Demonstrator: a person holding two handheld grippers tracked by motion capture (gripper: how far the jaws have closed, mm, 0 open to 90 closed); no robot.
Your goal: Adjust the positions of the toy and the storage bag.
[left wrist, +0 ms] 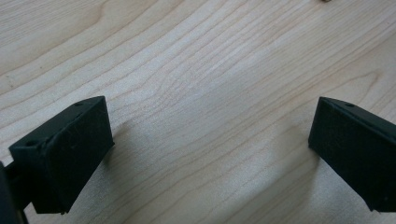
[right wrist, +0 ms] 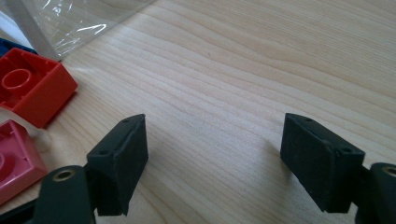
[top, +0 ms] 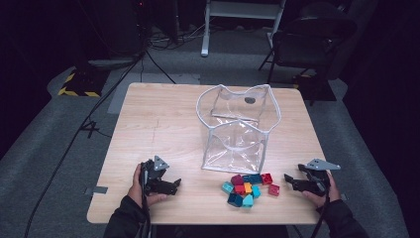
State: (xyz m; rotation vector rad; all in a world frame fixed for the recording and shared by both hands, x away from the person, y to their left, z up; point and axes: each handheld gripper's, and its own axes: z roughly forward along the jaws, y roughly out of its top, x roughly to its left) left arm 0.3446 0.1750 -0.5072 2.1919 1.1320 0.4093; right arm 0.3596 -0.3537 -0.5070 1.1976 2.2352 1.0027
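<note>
Both grippers rest low on the wooden surface [top: 163,124] at the person's edge, each with its jaws spread wide and nothing between them. In the high view the left gripper [top: 173,184] lies in the left hand [top: 141,186] and points right, toward the bricks; the right gripper [top: 288,179] lies in the right hand [top: 324,191] and points left, toward the same bricks. In the left gripper view the left gripper [left wrist: 210,135] frames bare wood grain. In the right gripper view the right gripper [right wrist: 215,140] also frames bare wood, with a red brick [right wrist: 32,86] and a pink brick [right wrist: 14,161] off to its left, clear of the jaws.

Between the 2 grippers sits a loose cluster of toy bricks [top: 247,187], closer to the right gripper. They are small, blocky and studded, in red, dark red, orange, teal and dark blue. Most touch one another; 1 red brick [top: 274,189] sits slightly apart on the right. The cluster's long axis runs roughly left to right, though individual brick directions are hard to read from above.

Just behind the bricks stands a clear plastic bag [top: 237,134] with white edging, upright, its mouth open upward. Its near wall is just beside the cluster.
</note>
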